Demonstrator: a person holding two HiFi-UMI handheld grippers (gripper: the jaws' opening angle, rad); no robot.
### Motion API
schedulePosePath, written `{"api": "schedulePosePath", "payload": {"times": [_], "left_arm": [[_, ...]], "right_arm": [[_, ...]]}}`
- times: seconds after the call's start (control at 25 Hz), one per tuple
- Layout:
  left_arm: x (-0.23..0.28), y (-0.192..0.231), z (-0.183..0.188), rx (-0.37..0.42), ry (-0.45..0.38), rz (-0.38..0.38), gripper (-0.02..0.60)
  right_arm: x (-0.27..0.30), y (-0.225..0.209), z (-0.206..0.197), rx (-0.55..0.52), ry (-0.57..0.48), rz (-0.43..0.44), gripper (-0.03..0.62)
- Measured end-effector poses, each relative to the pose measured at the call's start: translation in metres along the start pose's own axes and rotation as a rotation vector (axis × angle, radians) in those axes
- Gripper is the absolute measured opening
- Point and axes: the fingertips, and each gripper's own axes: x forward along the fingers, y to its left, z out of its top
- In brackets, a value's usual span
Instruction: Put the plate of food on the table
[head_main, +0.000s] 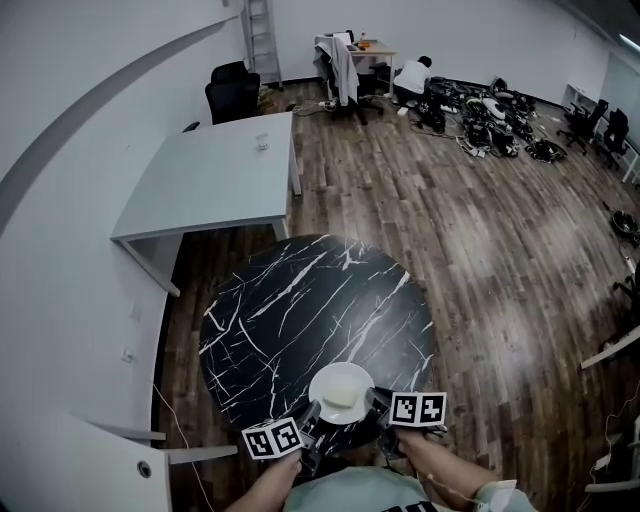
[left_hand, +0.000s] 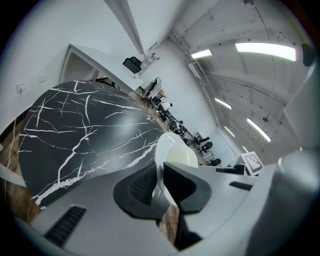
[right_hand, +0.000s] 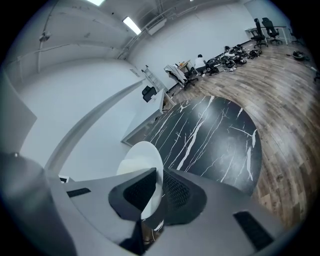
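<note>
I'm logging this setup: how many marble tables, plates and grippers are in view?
Marble table: 1
Plate: 1
Grippers: 2, left gripper and right gripper, both shut on the plate's rim
Total: 4

No words, numbers or brand names can be read anywhere. The only print is black-and-white square patterns on the left marker cube (head_main: 272, 438) and right marker cube (head_main: 418, 408), lower centre.

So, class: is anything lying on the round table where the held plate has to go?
Nothing visible. The marble table shows bare, and the plate hangs over its near edge, clamped by the left gripper and right gripper.
</note>
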Motion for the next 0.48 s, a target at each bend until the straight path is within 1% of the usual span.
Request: {"api": "schedulePosePath", "payload": {"times": [0.24,0.48], "left_arm": [[0.012,0.018,0.008,0.004,0.022,0.009,0.046],[0.023,0.035,0.006,0.009,0.052,0.018,0.048]], "right_arm": [[0.02,-0.005,0.003,0.014,0.002,-0.022,0.044],[0.038,-0.014,0.0,0.027,0.006,-0.034,0.044]]}}
